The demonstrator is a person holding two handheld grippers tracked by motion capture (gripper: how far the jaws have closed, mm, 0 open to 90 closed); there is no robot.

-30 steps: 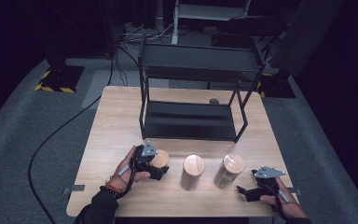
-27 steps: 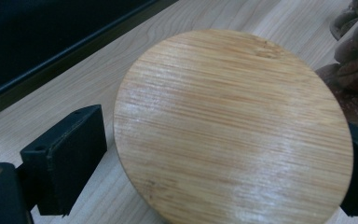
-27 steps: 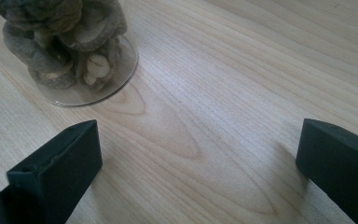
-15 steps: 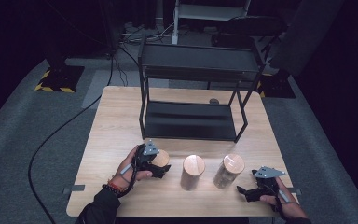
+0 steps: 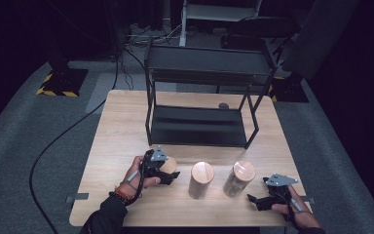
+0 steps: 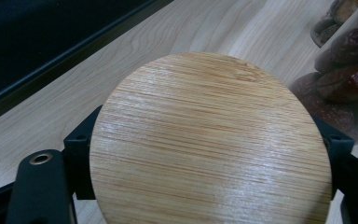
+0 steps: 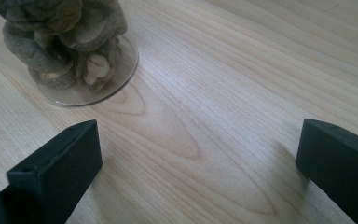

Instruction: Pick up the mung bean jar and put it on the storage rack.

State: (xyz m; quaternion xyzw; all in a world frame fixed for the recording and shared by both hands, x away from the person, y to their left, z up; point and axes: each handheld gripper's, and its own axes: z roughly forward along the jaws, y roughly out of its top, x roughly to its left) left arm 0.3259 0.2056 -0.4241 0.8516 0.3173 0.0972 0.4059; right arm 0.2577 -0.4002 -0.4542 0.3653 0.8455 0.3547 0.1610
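The left gripper (image 5: 169,176) is seen at the table's (image 5: 126,126) near-left edge; its jaws, just drawn together, are clamped on a bamboo-lidded jar (image 6: 209,140). Two similar jars (image 5: 202,179) (image 5: 238,178) are stood to its right. The right gripper (image 7: 200,172) is held spread wide, nothing grasped, just beside the right-hand jar.

Lab/studio setup: dark room, grey carpet, hazard-taped stand base (image 5: 57,82), loose floor cables (image 5: 53,146), lone wooden table (image 5: 121,122).
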